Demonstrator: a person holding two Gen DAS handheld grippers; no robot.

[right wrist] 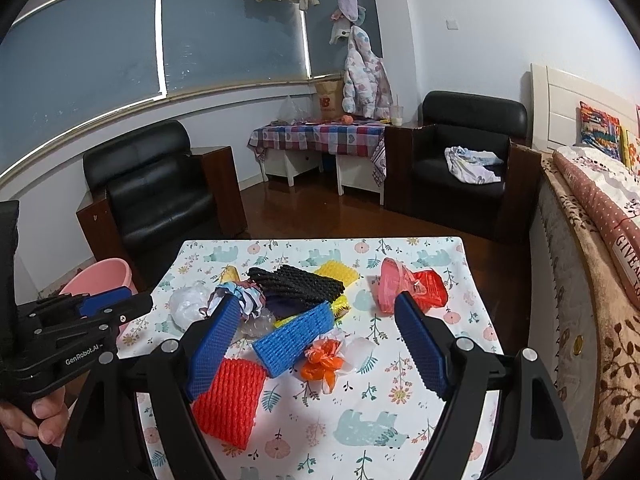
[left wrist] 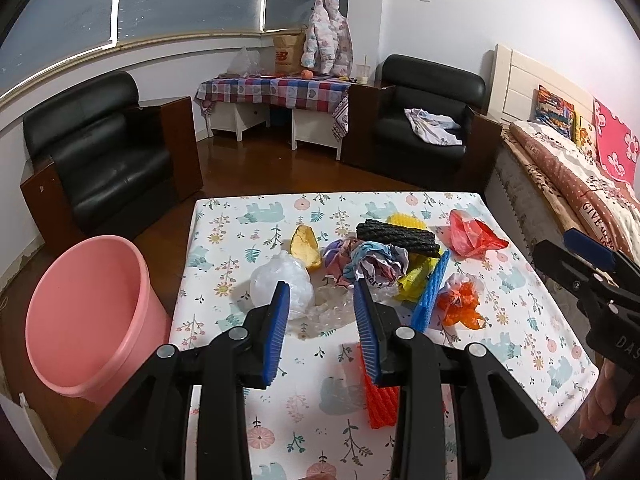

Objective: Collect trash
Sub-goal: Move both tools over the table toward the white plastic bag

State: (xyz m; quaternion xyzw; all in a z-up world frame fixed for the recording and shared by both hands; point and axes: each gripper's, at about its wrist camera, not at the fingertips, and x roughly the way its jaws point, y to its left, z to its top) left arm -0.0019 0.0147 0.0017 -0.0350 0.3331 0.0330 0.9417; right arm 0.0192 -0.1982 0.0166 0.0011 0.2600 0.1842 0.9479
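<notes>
Trash lies heaped on the floral-cloth table (left wrist: pixel 240 220). My left gripper (left wrist: pixel 320 292) is open and empty, hovering over clear bubble wrap (left wrist: pixel 328 314), with a white plastic bag (left wrist: pixel 280 280) by its left finger and crumpled paper (left wrist: pixel 368 260) by its right. A pink bucket (left wrist: pixel 92 320) stands on the floor left of the table. My right gripper (right wrist: pixel 316 302) is wide open above a blue foam net (right wrist: pixel 296 336), a red foam net (right wrist: pixel 230 400) and an orange bag (right wrist: pixel 324 360). Further back lie a black net (right wrist: pixel 296 280) and a red bag (right wrist: pixel 408 288).
Two black armchairs (left wrist: pixel 104 168) (left wrist: pixel 424 128) stand beyond the table, with a checked side table (left wrist: pixel 272 88) between them. A bed (left wrist: pixel 580 184) runs along the right. A yellow peel (left wrist: pixel 306 246) and a yellow net (left wrist: pixel 404 220) also lie on the cloth.
</notes>
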